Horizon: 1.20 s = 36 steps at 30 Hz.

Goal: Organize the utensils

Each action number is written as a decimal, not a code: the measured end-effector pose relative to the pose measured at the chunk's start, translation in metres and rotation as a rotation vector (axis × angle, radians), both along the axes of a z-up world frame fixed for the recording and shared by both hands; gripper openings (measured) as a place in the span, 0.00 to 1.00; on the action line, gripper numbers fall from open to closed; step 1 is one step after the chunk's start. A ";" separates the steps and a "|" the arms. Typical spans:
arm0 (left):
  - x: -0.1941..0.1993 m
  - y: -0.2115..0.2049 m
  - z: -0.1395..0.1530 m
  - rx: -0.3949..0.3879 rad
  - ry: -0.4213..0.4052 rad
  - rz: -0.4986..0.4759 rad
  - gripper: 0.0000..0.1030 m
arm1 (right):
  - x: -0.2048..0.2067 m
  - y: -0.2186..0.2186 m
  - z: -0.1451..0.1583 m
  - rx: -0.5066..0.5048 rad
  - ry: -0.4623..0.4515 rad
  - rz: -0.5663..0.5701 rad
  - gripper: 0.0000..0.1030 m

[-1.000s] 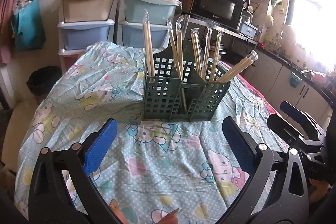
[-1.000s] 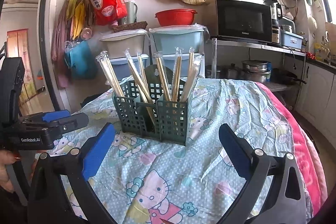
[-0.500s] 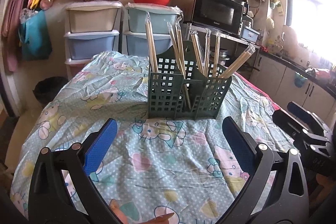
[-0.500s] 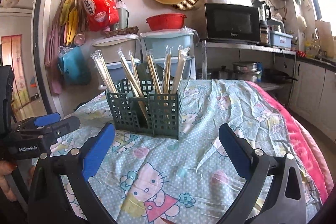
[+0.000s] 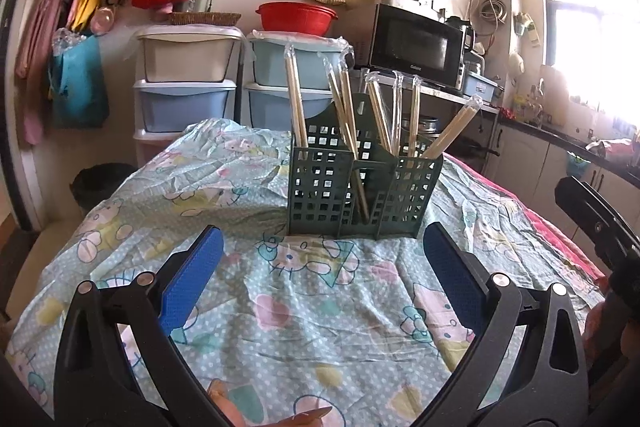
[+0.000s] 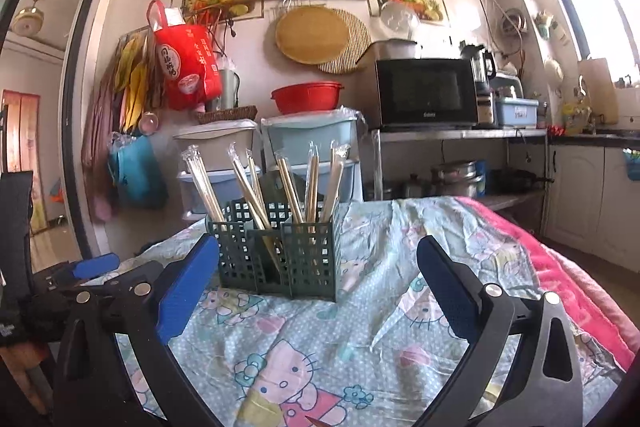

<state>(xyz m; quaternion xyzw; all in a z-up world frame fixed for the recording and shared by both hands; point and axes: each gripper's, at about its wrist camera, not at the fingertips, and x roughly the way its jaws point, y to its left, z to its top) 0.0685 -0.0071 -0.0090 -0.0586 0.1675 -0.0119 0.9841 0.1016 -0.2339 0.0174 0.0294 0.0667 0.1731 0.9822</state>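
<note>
Left wrist view: I am holding my left gripper (image 5: 322, 281) spread and empty, my right gripper (image 6: 318, 285) likewise; green caddy (image 5: 358, 189) at twelve o'clock is holding wrapped chopsticks (image 5: 296, 107). I should be pinching one packet high.

Bare cloth ahead of me, one rack in the way

Between my left gripper (image 5: 320, 275) and right gripper (image 6: 318, 287), both spread wide, and the rack (image 5: 360, 195) lies bare table (image 5: 312, 307); chopsticks (image 5: 296, 107) fan above the rack, blocking a straight drop in.
</note>
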 end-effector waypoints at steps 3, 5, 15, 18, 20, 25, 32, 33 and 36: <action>0.000 0.003 0.000 -0.012 0.002 0.006 0.90 | 0.002 0.002 -0.003 -0.008 0.009 -0.005 0.94; 0.000 0.003 0.000 -0.010 0.002 0.010 0.90 | 0.002 0.001 -0.003 -0.004 0.007 -0.010 0.94; 0.000 0.004 0.000 -0.009 0.003 0.007 0.90 | 0.003 0.001 -0.004 -0.004 0.013 -0.012 0.94; -0.001 0.004 0.000 -0.009 0.004 0.008 0.90 | 0.003 0.001 -0.004 -0.005 0.012 -0.011 0.94; -0.001 0.004 0.000 -0.009 0.003 0.009 0.90 | 0.003 0.001 -0.004 -0.006 0.013 -0.011 0.94; -0.001 0.004 0.000 -0.009 0.002 0.009 0.90 | 0.003 0.002 -0.005 -0.009 0.011 -0.008 0.94; -0.001 0.004 0.000 -0.008 0.003 0.010 0.90 | 0.003 0.002 -0.006 -0.004 0.011 -0.010 0.94; -0.002 0.004 0.000 -0.008 0.003 0.012 0.90 | 0.003 0.002 -0.006 -0.003 0.011 -0.011 0.94; -0.002 0.005 0.000 -0.008 0.005 0.014 0.90 | 0.002 0.002 -0.006 -0.004 0.010 -0.010 0.94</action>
